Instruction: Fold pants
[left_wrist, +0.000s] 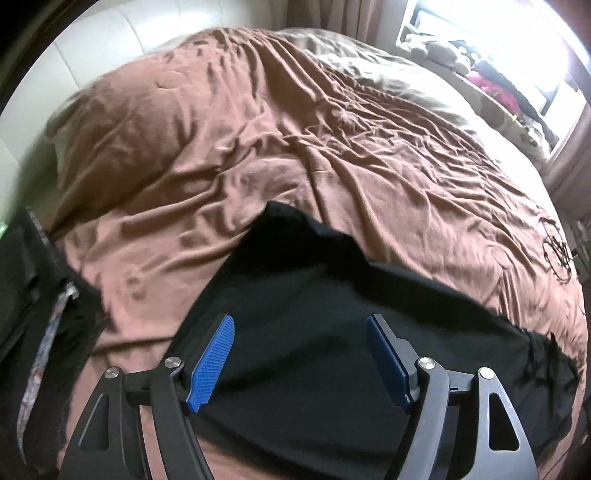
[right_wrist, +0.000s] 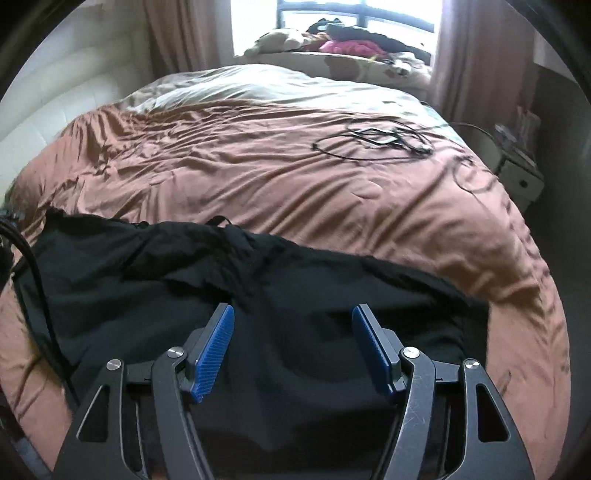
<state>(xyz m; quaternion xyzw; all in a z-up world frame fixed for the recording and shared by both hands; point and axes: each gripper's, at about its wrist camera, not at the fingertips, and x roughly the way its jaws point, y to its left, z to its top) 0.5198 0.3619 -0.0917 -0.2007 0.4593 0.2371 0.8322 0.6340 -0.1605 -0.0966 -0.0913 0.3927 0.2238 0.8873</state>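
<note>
Item: black pants (left_wrist: 314, 325), lying spread across the near edge of a bed, resting on a rumpled brown duvet (left_wrist: 229, 140) that is creasing in long soft ridges. The fabric is showing matte, thin and limp, bunching in loose folds along its far edge with a small loop (right_wrist: 218, 220) poking up there; it is likely handling as light, soft and floppy, sagging wherever it is not supported, so two pinches at once are looking advisable. Suggested holds: a hem or waistband edge, or a doubled fold at each outer corner, where the cloth is thickest and least likely to slip. Left claw (left_wrist: 301, 354): hanging above the pants with its jaws standing wide apart, blue ribbed pads (left_wrist: 212, 360) facing each other, nothing between them gripped. Right claw (right_wrist: 291, 347): likewise hovering over the dark cloth, jaws well apart, gripping nothing. Accessory items: a tangle of black cable (right_wrist: 373, 142) lying well away on the far part of the duvet; pinkish curtains (right_wrist: 461, 55) framing a bright window; a pale padded headboard (right_wrist: 66, 107) standing at the left; a heap of clothes (right_wrist: 351, 42) sitting on the sill.
</note>
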